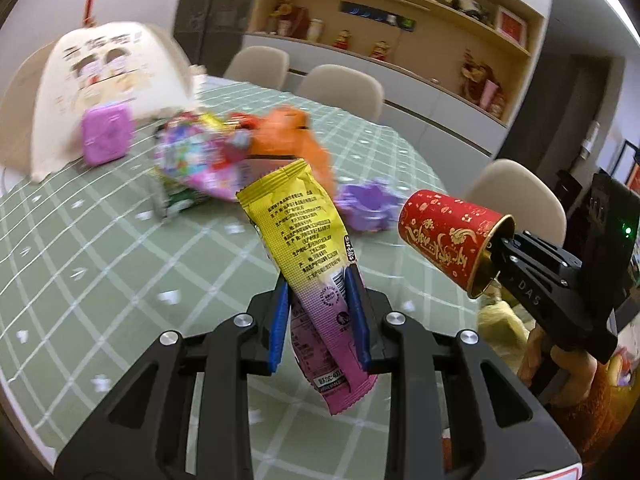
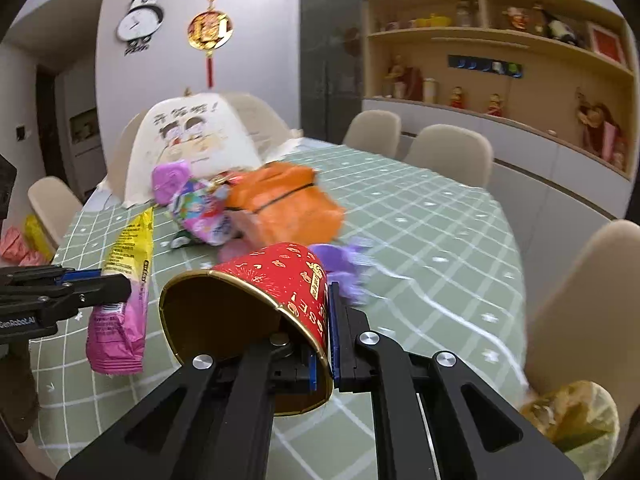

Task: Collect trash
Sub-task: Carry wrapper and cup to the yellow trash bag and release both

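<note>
Left gripper: my left gripper (image 1: 318, 300) is clamped on a yellow-and-pink snack wrapper (image 1: 308, 240), blue pads pinching its lower half, the wrapper lifted off the table.
Right gripper: my right gripper (image 2: 325, 344) is closed on the rim of a red paper cup (image 2: 280, 280), one finger inside the gold lining, one outside; the cup lies tipped on its side in the air.
Writing on the wrapper: small black Chinese print down the yellow back, too fine for me to read.
Writing on the cup: gold calligraphy and firework patterns; I can't make out the characters.
Writing on the tools: "GenRobot.AI" on the left gripper's side in the right wrist view, "DAS" on the right gripper's finger in the left wrist view.
Remaining trash: an orange bag (image 2: 286, 204), a colourful pink packet (image 2: 202, 212) and a purple flower-shaped piece (image 1: 368, 204) sit blurred mid-table.
Table: round, under a green checked tablecloth (image 1: 100, 248), with a white mesh food cover (image 2: 188, 140) printed with cartoon figures at the far edge.
Room: beige chairs (image 2: 448, 152), a panda wall clock (image 2: 140, 20), a red-and-gold hanging charm (image 2: 210, 32), wooden shelves (image 2: 500, 36) of figurines.
</note>
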Demonstrator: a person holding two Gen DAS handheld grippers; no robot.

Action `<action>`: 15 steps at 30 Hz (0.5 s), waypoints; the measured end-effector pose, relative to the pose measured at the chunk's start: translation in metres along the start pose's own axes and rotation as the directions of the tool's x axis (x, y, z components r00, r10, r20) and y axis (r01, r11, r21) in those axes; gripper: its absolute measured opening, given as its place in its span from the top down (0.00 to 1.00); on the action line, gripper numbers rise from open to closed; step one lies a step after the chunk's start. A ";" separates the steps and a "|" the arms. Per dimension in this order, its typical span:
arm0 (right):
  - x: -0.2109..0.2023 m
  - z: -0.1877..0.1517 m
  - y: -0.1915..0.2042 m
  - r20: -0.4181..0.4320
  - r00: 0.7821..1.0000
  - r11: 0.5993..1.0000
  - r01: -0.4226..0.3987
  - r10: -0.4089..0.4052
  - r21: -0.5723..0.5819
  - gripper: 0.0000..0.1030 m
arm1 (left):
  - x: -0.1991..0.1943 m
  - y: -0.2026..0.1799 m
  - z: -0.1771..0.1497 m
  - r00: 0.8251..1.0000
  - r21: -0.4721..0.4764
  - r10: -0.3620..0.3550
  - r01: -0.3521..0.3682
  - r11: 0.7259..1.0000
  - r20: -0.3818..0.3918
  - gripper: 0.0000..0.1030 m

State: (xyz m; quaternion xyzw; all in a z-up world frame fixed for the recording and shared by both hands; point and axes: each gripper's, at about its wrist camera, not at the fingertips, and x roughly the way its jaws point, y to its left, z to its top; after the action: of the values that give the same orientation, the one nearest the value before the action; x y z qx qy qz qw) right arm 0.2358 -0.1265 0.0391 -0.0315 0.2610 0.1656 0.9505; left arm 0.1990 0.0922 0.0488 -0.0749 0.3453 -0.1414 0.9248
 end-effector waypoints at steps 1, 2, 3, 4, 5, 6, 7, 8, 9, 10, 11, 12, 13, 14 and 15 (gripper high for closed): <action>-0.007 -0.001 -0.012 0.007 1.000 1.000 0.011 -0.011 0.015 0.93 | 0.005 -0.014 0.001 1.000 0.020 -0.015 0.015 1.000 -0.005 0.76; -0.012 -0.003 -0.020 0.011 1.000 1.000 0.019 -0.019 0.025 0.93 | 0.009 -0.023 0.003 1.000 0.032 -0.024 0.025 0.999 -0.008 0.76; -0.022 -0.005 -0.035 0.023 0.999 0.998 0.039 -0.040 0.040 0.93 | 0.014 -0.037 0.004 0.999 0.056 -0.041 0.042 0.998 -0.014 0.76; -0.028 -0.006 -0.045 0.032 0.998 0.997 0.056 -0.057 0.048 0.93 | 0.017 -0.047 0.005 0.998 0.073 -0.053 0.054 0.996 -0.017 0.76; -0.037 -0.008 -0.058 0.044 0.996 0.995 0.079 -0.082 0.057 0.93 | 0.021 -0.062 0.008 0.997 0.100 -0.070 0.071 0.992 -0.019 0.76; -0.043 -0.010 -0.065 0.051 0.994 0.993 0.096 -0.099 0.063 0.93 | 0.025 -0.075 0.009 0.996 0.124 -0.083 0.085 0.989 -0.018 0.76; -0.051 -0.013 -0.077 0.061 0.990 0.990 0.119 -0.124 0.072 0.93 | 0.027 -0.084 0.011 0.995 0.142 -0.095 0.096 0.985 -0.017 0.76; -0.057 -0.016 -0.085 0.066 0.988 0.988 0.135 -0.140 0.079 0.93 | 0.032 -0.099 0.013 0.993 0.166 -0.113 0.115 0.979 -0.018 0.76; -0.066 -0.020 -0.098 0.073 0.983 0.983 0.162 -0.169 0.090 0.93 | 0.035 -0.108 0.014 0.992 0.180 -0.125 0.126 0.976 -0.022 0.76; -0.072 -0.024 -0.108 0.076 0.978 0.978 0.185 -0.193 0.099 0.93 | 0.043 -0.125 0.016 0.989 0.199 -0.141 0.146 0.969 -0.035 0.76; -0.081 -0.030 -0.122 0.076 0.971 0.970 0.216 -0.226 0.113 0.93 | 0.049 -0.136 0.016 0.987 0.208 -0.154 0.161 0.965 -0.046 0.76; -0.085 -0.034 -0.132 0.074 0.967 0.965 0.234 -0.244 0.121 0.93 | 0.055 -0.146 0.017 0.984 0.214 -0.167 0.175 0.961 -0.057 0.76; -0.090 -0.039 -0.143 0.069 0.961 0.958 0.255 -0.266 0.133 0.93 | 0.065 -0.162 0.017 0.979 0.226 -0.188 0.201 0.953 -0.077 0.76; -0.095 -0.044 -0.154 0.063 0.956 0.950 0.276 -0.287 0.144 0.93 | 0.071 -0.173 0.016 0.976 0.235 -0.201 0.216 0.948 -0.087 0.76; -0.101 -0.051 -0.167 0.054 0.948 0.940 0.302 -0.313 0.158 0.93 | 0.079 -0.187 0.015 0.971 0.249 -0.219 0.236 0.939 -0.098 0.76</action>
State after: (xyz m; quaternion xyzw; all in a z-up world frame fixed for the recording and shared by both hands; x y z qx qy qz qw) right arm 0.1842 -0.3219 0.0417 0.0049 0.2270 -0.0036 0.9739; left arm 0.2270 -0.1092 0.0553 0.0118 0.3445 -0.2936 0.8916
